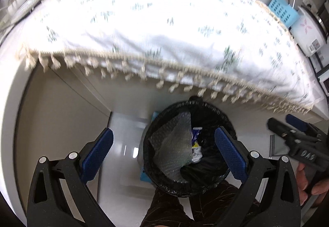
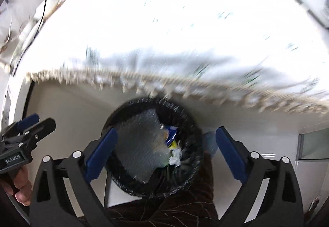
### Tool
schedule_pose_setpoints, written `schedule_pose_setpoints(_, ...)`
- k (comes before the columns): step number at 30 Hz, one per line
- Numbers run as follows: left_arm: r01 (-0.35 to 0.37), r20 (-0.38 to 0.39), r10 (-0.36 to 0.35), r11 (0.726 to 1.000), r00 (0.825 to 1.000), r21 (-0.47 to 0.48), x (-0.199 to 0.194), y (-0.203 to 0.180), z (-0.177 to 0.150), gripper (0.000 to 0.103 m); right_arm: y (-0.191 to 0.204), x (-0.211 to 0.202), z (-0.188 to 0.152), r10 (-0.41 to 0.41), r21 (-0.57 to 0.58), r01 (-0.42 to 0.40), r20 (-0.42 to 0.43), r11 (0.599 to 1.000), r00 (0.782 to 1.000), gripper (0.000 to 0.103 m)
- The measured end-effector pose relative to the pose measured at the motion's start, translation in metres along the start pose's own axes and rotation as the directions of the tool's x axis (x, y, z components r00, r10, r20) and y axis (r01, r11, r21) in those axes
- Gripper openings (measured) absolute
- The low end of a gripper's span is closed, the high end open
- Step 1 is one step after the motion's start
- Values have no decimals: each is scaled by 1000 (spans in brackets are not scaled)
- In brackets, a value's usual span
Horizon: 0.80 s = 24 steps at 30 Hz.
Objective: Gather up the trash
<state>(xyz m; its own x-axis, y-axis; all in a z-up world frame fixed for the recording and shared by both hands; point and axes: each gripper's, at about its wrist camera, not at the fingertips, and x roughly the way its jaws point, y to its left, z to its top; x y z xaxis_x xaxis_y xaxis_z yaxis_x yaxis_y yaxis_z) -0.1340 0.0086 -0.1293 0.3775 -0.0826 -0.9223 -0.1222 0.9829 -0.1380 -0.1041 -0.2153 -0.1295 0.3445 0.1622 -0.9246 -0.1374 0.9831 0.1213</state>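
Hovering over trash bin (image 1: 186, 187), both grippers' jaws wide, empty

White tasselled cloth (image 1: 156, 21) over the bench, blue basket (image 1: 282, 10) and white rice cooker (image 1: 308, 33) at its far right corner

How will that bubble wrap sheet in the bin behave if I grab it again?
The bubble wrap looks thin and crumpled, so it is probably floppy and very light. Its clear plastic surface may slip between pads. It leans loosely against the black bin liner, so it would likely shift or spring back when pushed.
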Motion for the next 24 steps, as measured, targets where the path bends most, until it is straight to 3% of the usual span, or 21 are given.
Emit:
schedule_pose_setpoints(5, 1, 30, -1, 1000, 1000, 12, -28, -4, 28, 97, -18, -48, 25, -62, 44, 58, 82, 997, 995, 95)
schedule_pose_setpoints(12, 24, 86, -29, 998, 996, 55, -78, -18, 69, 97, -28, -107, 55, -85, 61, 76, 152, 995, 985, 95)
schedule_pose_setpoints(24, 16, 148, -33, 993, 988, 117, -148, -40, 102, 97, -25, -171, 79, -111, 93, 94, 202, 991, 973, 95)
